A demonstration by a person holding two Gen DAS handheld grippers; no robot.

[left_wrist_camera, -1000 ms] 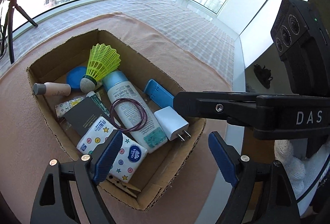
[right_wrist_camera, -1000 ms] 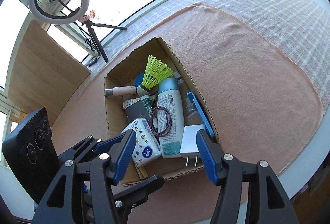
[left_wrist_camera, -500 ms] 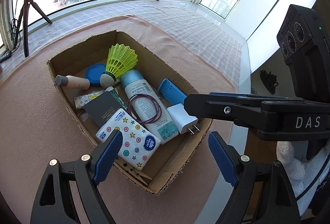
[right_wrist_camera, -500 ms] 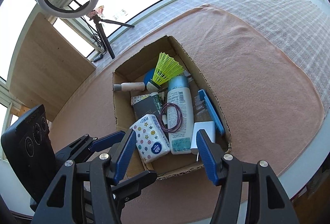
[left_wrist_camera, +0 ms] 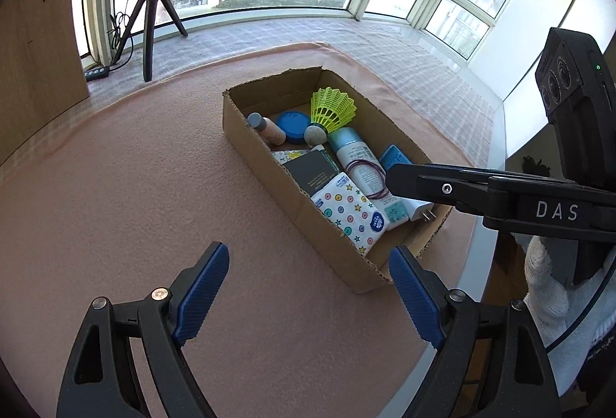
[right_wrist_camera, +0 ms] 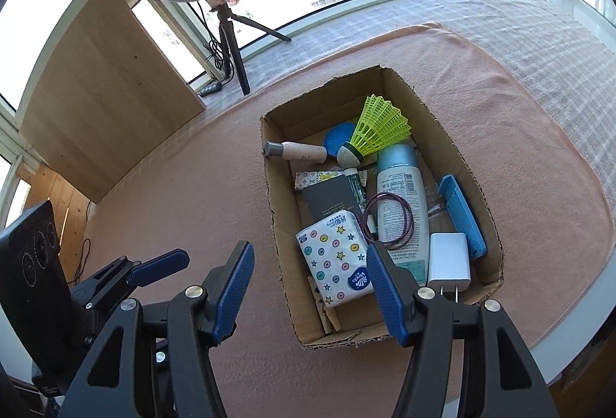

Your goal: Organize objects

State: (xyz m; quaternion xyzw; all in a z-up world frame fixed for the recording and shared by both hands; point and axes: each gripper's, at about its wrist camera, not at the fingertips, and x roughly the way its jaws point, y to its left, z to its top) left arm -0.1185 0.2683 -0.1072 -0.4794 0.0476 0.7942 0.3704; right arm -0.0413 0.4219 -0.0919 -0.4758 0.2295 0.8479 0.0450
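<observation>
Both grippers have drawn back from the cardboard box [right_wrist_camera: 467, 163], which now sits mid-frame, right of centre, its long axis running from lower right to upper left. Inside lie one yellow shuttlecock [right_wrist_camera: 379, 129], skirt aimed upper right, one white bottle [right_wrist_camera: 402, 202] lengthwise, one tissue pack [right_wrist_camera: 337, 258], one charger [right_wrist_camera: 448, 260]. Left gripper [left_wrist_camera: 308, 298] gapes wide, empty; right gripper [right_wrist_camera: 310, 289] stands half-open, empty.

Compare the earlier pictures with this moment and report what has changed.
Both grippers have drawn back from the cardboard box, and the left gripper has swung leftward, now over bare pink cloth. The right gripper hangs near the box's near-left corner. Nothing was grasped or released: both jaws stayed open and empty, and the box contents lie unchanged.
</observation>
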